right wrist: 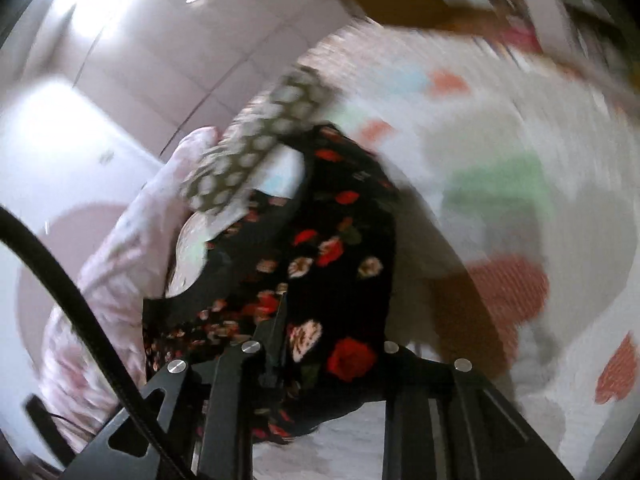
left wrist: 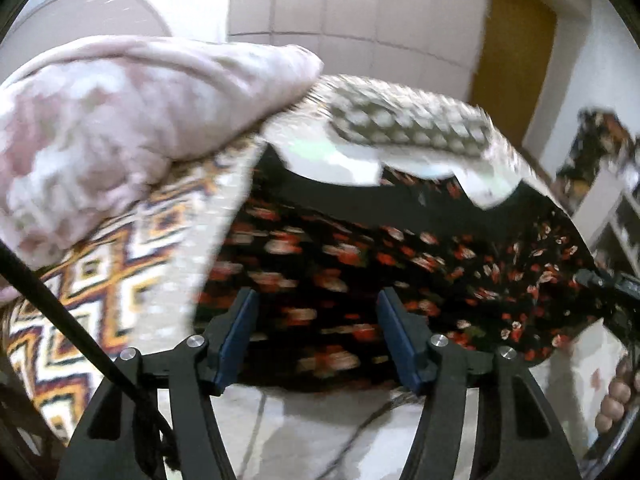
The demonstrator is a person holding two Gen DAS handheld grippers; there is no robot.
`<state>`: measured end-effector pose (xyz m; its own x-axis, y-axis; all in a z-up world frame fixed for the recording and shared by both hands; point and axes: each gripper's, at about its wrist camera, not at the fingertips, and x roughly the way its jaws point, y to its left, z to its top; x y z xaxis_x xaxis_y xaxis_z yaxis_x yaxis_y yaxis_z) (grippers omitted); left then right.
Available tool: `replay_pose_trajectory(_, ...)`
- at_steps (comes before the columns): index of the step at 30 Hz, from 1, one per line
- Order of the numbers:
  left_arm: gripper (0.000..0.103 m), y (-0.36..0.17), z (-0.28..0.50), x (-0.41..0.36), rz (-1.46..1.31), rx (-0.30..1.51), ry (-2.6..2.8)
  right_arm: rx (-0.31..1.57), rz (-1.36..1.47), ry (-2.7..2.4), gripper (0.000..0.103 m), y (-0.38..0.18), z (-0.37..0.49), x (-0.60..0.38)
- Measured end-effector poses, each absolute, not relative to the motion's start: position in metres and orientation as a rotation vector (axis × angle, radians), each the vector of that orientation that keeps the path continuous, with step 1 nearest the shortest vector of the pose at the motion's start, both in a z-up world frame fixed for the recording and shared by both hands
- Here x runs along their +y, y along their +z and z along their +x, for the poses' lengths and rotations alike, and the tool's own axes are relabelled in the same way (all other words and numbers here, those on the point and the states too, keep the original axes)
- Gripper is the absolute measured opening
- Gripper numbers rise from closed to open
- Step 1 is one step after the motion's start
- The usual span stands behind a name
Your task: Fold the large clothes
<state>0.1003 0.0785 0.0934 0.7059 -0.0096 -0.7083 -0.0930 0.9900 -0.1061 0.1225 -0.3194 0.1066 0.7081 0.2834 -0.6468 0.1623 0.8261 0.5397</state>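
A large black garment with red and cream flowers point(left wrist: 360, 248) lies spread on the bed in the left wrist view. My left gripper point(left wrist: 318, 320) is open just above its near edge, with blue pads point(left wrist: 240, 332) apart and nothing between them. In the right wrist view my right gripper point(right wrist: 320, 356) is shut on a bunched part of the same floral garment point(right wrist: 332, 248), which hangs over and hides the fingertips. The right gripper and the hand holding it point(left wrist: 616, 396) show at the right edge of the left wrist view.
A pink fluffy blanket point(left wrist: 120, 128) and a grey dotted pillow point(left wrist: 404, 120) lie at the bed's head. A geometric patterned cover point(left wrist: 104, 280) lies on the left. A white sheet with coloured patches point(right wrist: 520, 200) covers the bed. Wardrobe doors point(left wrist: 352, 0) stand behind.
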Motion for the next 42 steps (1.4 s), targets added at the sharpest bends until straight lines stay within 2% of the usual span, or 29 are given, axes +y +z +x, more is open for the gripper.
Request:
replay_pose_trajectory(4,0.062,0.096,0.073,0.146,-0.229,0.784,0.116,0.740,0.368,0.139,0.023,0.157,0.135,-0.232)
replay_pose_trajectory(9,0.062,0.075,0.042,0.218,-0.347,0.804,0.210,0.739,0.130,0.281,0.021,0.172,0.150,-0.099)
replay_pose_trajectory(14,0.062,0.050,0.023,0.272,-0.466,0.832,0.280,0.807,-0.039,0.432,0.020,0.143,0.154,0.016)
replay_pose_trajectory(19,0.062,0.041,0.006,0.301,-0.516,0.824,0.329,0.922,-0.238,0.494,0.021,0.076,0.156,0.086)
replay_pose_trajectory(22,0.062,0.039,0.004,0.309,-0.534,0.822,0.342,0.948,-0.181,0.532,0.029,0.062,0.162,0.083)
replay_pose_trajectory(25,0.062,0.041,0.009,0.309,-0.562,0.820,0.334,0.963,-0.106,0.599,0.045,0.073,0.165,0.073)
replay_pose_trajectory(30,0.063,0.057,0.031,0.281,-0.544,0.809,0.238,0.952,0.088,0.714,0.049,0.112,0.159,0.036)
replay_pose_trajectory(32,0.073,0.064,0.045,0.264,-0.528,0.810,0.174,0.916,0.147,0.730,0.057,0.129,0.152,0.013)
replay_pose_trajectory(35,0.084,0.068,0.070,0.236,-0.491,0.812,0.092,0.855,0.193,0.707,0.066,0.148,0.139,-0.027)
replay_pose_trajectory(42,0.085,0.052,0.146,0.181,-0.308,0.891,0.028,0.874,0.274,0.544,0.067,0.130,0.141,-0.118)
